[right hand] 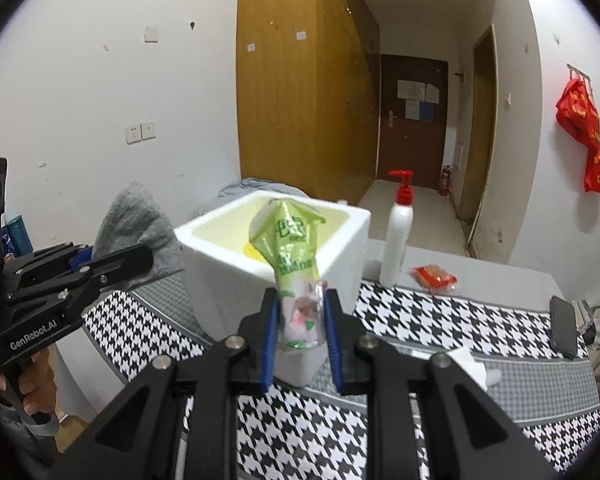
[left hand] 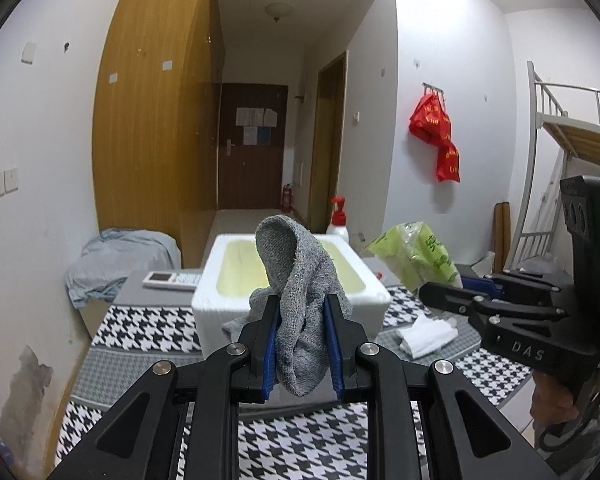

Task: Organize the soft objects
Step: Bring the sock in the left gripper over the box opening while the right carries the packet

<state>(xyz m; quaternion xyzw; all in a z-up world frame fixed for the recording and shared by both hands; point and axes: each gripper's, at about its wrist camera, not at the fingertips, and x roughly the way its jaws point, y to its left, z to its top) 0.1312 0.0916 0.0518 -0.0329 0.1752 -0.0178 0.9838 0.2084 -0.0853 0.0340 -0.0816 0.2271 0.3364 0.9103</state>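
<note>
A gray cloth [left hand: 300,304] is squeezed between the blue pads of the left gripper [left hand: 302,340]. It is held up in the air, and its long side stands almost straight up, with the top flopped over and the bottom end hanging down below the pads. A green packet [right hand: 294,264] is pinched in the same way by the right gripper [right hand: 300,340], and its long side also points up, leaning a little away toward the box. A white foam box [right hand: 340,240] with a pale yellow inside is seen on the checked cloth of the table [right hand: 460,320], near its far edge. The box lies straight ahead of both grippers, and its open top is seen just behind the two held things. Something yellow seems to be in it already, but it cannot be told what. From the right wrist view the packet looks closer to the box mouth, so the right hand is probably nearer. The next move is likely a short push forward over the rim, then a letting go. A white folded thing [left hand: 426,334] is left on the table near the right edge, beside the box. A white pump bottle [right hand: 398,236] and a small red packet [right hand: 434,278] are seen by the far edge.
</note>
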